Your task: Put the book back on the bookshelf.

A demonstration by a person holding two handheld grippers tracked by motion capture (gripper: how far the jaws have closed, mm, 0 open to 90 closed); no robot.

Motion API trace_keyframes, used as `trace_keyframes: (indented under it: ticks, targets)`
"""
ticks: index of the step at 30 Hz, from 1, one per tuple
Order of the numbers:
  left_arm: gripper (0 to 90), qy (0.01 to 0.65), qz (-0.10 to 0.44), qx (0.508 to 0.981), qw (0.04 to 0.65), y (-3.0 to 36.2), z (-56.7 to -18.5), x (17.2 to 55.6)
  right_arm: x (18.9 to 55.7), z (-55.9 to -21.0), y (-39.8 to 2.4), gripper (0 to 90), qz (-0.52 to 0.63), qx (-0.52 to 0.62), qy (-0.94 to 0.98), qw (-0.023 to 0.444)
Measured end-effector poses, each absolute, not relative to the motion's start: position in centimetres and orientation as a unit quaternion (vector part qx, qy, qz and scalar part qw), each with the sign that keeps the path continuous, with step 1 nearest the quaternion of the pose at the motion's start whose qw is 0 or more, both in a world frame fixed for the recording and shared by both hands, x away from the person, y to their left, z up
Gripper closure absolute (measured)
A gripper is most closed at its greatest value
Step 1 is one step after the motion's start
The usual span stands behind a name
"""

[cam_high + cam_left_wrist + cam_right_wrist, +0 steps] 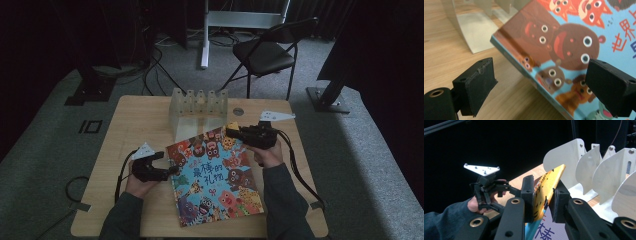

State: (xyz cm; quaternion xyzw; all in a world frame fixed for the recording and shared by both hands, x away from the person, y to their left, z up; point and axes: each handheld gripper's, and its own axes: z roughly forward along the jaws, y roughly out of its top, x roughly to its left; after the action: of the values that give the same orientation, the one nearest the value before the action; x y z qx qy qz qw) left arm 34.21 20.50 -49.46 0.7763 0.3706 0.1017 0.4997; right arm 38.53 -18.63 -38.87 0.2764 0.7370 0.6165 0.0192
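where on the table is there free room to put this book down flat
The widest bare wood is the table's left part, between its left edge and the white divider rack, beyond the left gripper. A narrower strip runs along the near edge under the picture book. It is crowded at the middle back, where the rack stands and the right gripper clamps the book's far corner.

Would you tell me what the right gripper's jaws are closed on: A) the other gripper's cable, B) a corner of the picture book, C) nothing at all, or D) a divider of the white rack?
B: in the right gripper view the right gripper pinches the picture book by its yellow corner, just in front of the white rack.
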Motion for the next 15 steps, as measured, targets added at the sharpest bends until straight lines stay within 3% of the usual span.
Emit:
trace_keyframes:
  ticks: [7,15]
  targets:
    - [8.0,0.357,0.096,0.770,0.520,20.5,-48.5,35.5,38.5,-38.8,-18.7,77.4,0.627,0.269,0.731,0.008]
    - [7.6,0.336,0.022,0.748,0.572,20.2,-49.0,36.9,38.4,-38.8,-18.7,77.9,0.638,0.259,0.725,0.003]
